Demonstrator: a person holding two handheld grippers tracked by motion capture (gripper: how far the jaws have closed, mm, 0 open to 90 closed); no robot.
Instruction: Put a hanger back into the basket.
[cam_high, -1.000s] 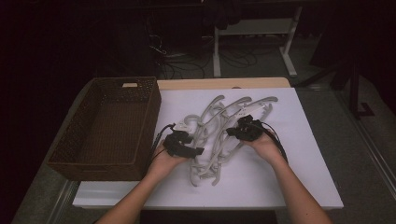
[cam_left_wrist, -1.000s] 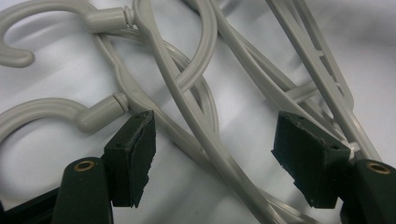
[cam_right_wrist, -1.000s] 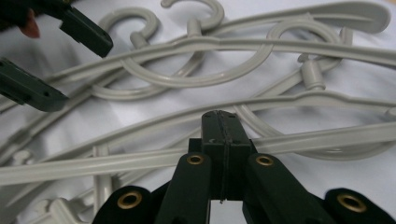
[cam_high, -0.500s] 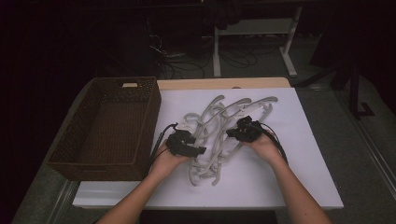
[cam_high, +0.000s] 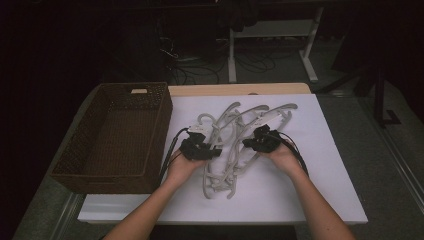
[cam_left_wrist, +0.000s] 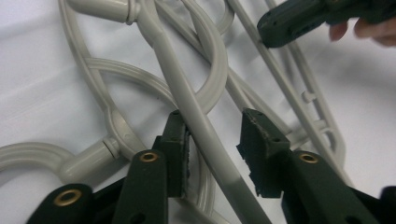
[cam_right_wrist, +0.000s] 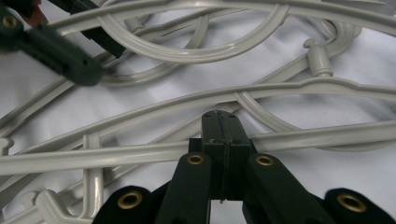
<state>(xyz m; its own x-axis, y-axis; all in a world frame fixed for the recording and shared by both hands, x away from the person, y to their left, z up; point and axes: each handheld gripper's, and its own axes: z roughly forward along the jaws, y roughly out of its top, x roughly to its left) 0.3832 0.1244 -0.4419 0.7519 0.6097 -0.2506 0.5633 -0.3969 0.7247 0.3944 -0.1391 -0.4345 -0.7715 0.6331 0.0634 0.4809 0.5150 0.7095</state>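
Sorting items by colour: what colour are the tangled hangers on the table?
Light grey; the hangers show it best in the left gripper view.

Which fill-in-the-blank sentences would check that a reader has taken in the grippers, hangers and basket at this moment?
1. The left gripper has its jaws ____ on either side of a grey hanger bar.
2. The right gripper has its jaws ____.
3. The tangled hangers lie on a ____ cloth.
4. The wicker basket, left of the hangers, is ____.

Missing words: open; shut; white; empty
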